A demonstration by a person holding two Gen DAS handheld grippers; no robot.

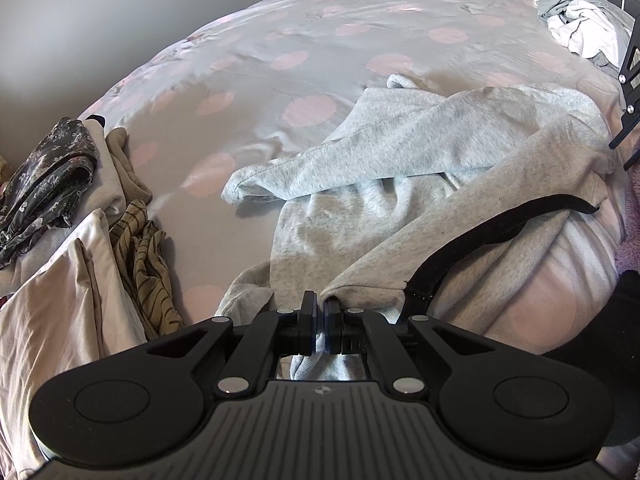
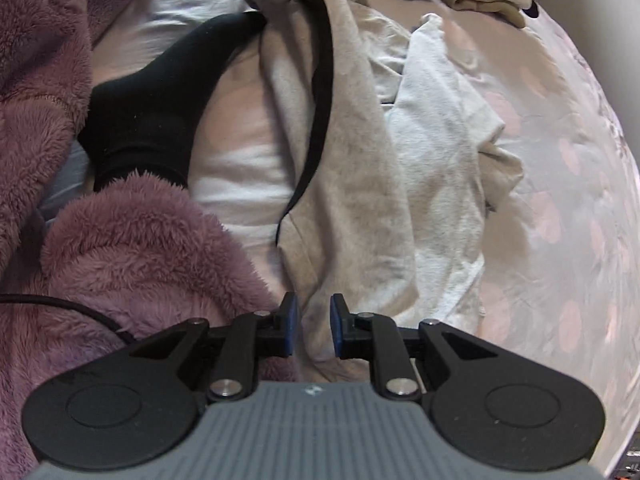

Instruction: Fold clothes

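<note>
I judge the folding barely begun. The grey sweatshirt [image 1: 400, 168] lies crumpled on the bed [image 1: 256, 80], towards its near edge, one sleeve thrown across the body and its black-trimmed edge running along the near side. To the bed's left edge sits a heap of other clothes [image 1: 68, 184]; some look folded, though I cannot tell for sure. A further bundle [image 1: 580, 28] waits at the far right corner.

My left tool [image 1: 321, 308] is pressed together, pinching a corner of the sweatshirt's edge, held low and level, pointing across the bed. My right tool [image 2: 313, 320] is spread, fabric lying between its fingers but not gripped, aimed along the garment beside a plush purple blanket [image 2: 132, 264] and a black sock [image 2: 160, 96].
</note>
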